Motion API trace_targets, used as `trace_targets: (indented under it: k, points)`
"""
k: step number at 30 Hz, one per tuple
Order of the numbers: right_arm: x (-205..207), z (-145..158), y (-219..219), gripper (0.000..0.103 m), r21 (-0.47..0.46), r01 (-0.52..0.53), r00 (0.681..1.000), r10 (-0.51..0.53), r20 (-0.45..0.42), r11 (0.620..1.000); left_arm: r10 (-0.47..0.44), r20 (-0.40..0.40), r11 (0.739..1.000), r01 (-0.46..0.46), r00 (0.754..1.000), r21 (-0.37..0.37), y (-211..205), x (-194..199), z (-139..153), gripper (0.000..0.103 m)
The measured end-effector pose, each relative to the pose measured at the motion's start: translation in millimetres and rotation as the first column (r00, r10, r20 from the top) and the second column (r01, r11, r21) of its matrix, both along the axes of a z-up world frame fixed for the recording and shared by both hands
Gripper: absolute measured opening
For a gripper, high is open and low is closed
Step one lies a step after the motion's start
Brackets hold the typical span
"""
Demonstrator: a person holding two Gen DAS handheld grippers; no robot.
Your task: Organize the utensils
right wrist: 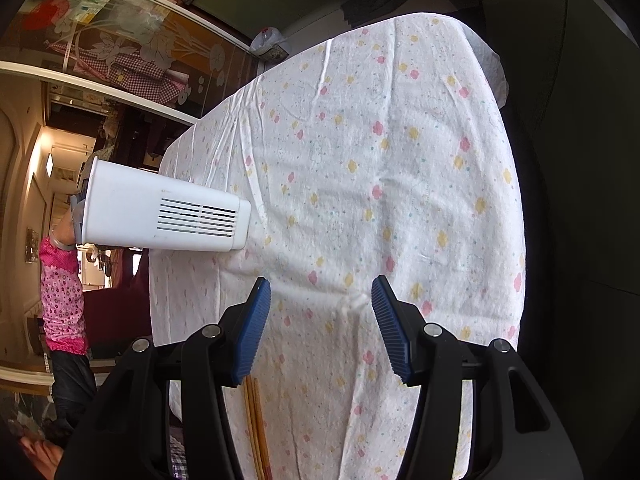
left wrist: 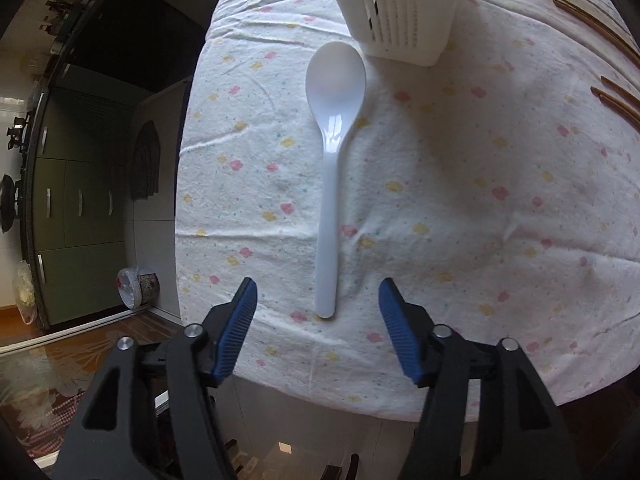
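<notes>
Two blue ribbed fingers of the left gripper (left wrist: 318,300) stand wide apart with nothing between their pads, poised over the near edge of a table under a flowered tablecloth (left wrist: 460,200). Just ahead, the white plastic spoon (left wrist: 332,168) lies flat on the cloth; its rounded handle end sits in the gap between the fingertips, touching neither, a little nearer the left one. It is glossy and smooth, with a long narrow handle running straight away from the gripper to a broad oval bowl facing up. Past the bowl, close by, stands a white slotted holder (left wrist: 400,8). Brown chopsticks (left wrist: 616,96) lie well off to the right on the cloth.

On the other side, the right gripper (right wrist: 320,300) is likewise spread open and empty above the cloth. Chopsticks (right wrist: 256,432) lie below its left finger, and the holder (right wrist: 160,212) stands farther off to its left.
</notes>
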State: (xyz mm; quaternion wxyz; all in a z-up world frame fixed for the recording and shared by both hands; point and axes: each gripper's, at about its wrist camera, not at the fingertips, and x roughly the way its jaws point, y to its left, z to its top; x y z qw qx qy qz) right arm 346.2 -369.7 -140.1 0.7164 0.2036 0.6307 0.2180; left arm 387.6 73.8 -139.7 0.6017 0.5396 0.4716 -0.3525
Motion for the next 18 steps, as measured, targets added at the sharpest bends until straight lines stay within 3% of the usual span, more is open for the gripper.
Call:
trace_targets:
  k: [2, 6, 8, 10, 18]
  points:
    - [-3.3, 3.0, -2.2, 0.053, 0.005, 0.001, 1.0, -0.001, 0.009, 1.0, 0.013, -0.001, 0.999, -0.013, 1.0, -0.04, -7.1, 0.2, 12.2, 0.066]
    - [-11.7, 7.2, -10.1, 0.053, 0.012, 0.005, 1.0, -0.006, 0.021, 1.0, -0.024, 0.0, 0.999, 0.024, 1.0, -0.032, -27.1, 6.7, 8.0, 0.064]
    - [-17.2, 8.7, -17.7, 0.053, 0.012, 0.013, 1.0, -0.013, 0.024, 1.0, -0.013, -0.018, 1.0, 0.013, 1.0, -0.028, -35.3, 10.6, 0.5, 0.046]
    - [-23.5, 10.1, -27.7, 0.053, 0.013, 0.024, 0.999, -0.025, 0.025, 1.0, -0.002, -0.045, 1.0, 0.002, 0.999, -0.013, -38.5, 14.2, -10.2, 0.037]
    - [-29.1, 1.9, -59.8, 0.053, 0.021, 0.085, 0.996, -0.085, 0.005, 0.996, -0.021, -0.11, 0.999, 0.018, 0.994, -0.029, -52.7, 14.9, -16.4, 0.031]
